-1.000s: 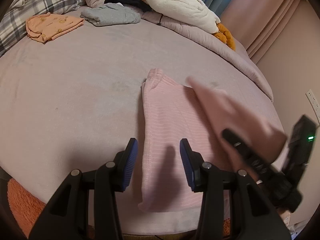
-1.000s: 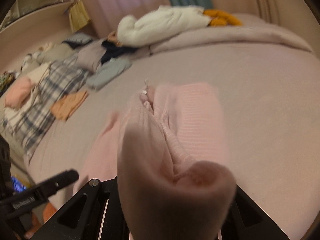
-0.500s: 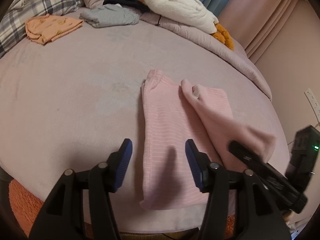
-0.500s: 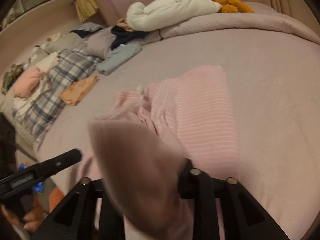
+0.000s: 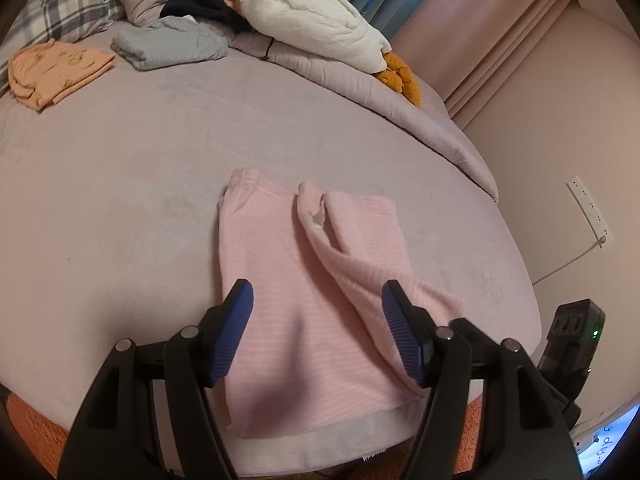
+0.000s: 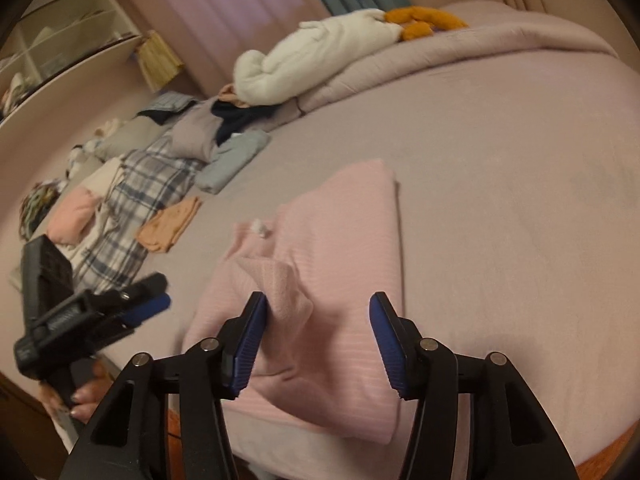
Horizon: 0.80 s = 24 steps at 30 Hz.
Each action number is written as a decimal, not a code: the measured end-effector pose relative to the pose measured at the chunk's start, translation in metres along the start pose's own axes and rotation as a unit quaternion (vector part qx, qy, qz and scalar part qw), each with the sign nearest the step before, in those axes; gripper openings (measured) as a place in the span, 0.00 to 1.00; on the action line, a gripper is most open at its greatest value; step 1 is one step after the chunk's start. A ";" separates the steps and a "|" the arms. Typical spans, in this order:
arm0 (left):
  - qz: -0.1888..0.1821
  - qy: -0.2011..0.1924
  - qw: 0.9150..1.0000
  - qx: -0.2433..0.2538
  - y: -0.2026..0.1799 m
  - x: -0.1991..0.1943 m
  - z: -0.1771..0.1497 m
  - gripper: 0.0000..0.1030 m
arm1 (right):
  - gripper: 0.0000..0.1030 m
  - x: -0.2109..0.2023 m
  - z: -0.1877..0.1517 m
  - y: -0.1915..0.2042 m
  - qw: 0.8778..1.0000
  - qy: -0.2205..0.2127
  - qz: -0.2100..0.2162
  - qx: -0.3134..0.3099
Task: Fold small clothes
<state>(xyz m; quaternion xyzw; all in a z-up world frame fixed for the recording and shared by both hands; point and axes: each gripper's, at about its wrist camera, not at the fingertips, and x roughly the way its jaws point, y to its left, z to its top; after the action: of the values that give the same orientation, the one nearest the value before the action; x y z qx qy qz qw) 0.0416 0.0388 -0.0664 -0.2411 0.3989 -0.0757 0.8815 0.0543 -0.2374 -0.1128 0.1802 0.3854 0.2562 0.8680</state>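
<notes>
A pink striped garment [image 5: 280, 272] lies flat on the mauve bed [image 5: 120, 168] near its front edge, with a sleeve [image 5: 360, 276] folded diagonally across it. My left gripper [image 5: 316, 316] is open and empty just above the garment's near part. My right gripper [image 6: 316, 332] is open; the sleeve's cuff [image 6: 286, 284] rests loose against its left finger. The garment also shows in the right wrist view [image 6: 344, 248]. The left gripper shows there at the left [image 6: 136, 308].
A folded orange garment [image 5: 56, 68] and a folded grey-blue one [image 5: 168, 42] lie at the bed's far left. A white fluffy jacket [image 5: 316, 24], dark clothes and a plaid blanket [image 6: 132, 208] pile at the back. A wall socket [image 5: 590, 208] is at the right.
My right gripper carried the pink sleeve down across the garment, opened and let it go. My left gripper opened wider and stayed over the garment's near edge.
</notes>
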 end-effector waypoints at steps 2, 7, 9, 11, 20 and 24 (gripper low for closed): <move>-0.008 0.003 1.000 0.011 -0.006 0.001 0.005 0.66 | 0.53 -0.004 0.001 -0.001 1.000 -0.010 -0.001 0.004; -0.013 0.000 0.999 0.030 -0.019 0.002 0.013 0.70 | 0.53 -0.021 0.004 -0.014 0.999 -0.033 -0.011 0.021; -0.016 -0.001 0.999 0.032 -0.021 0.004 0.015 0.73 | 0.53 -0.024 0.005 -0.017 0.999 -0.042 -0.025 0.019; -0.024 0.011 0.999 0.038 -0.023 0.012 0.015 0.74 | 0.53 -0.020 0.004 -0.020 0.999 -0.033 -0.040 0.015; -0.034 0.140 0.989 0.030 -0.016 0.087 -0.001 0.75 | 0.53 0.001 -0.006 -0.022 0.999 0.006 -0.054 0.005; -0.045 0.150 0.987 0.027 -0.017 0.108 0.000 0.72 | 0.53 0.002 -0.009 -0.027 0.998 0.014 -0.051 0.015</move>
<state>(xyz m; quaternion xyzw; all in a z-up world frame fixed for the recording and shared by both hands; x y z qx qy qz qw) 0.1150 -0.0113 -0.1297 -0.2210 0.5133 -0.1615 0.8134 0.0570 -0.2569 -0.1338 0.1700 0.4099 0.2078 0.8717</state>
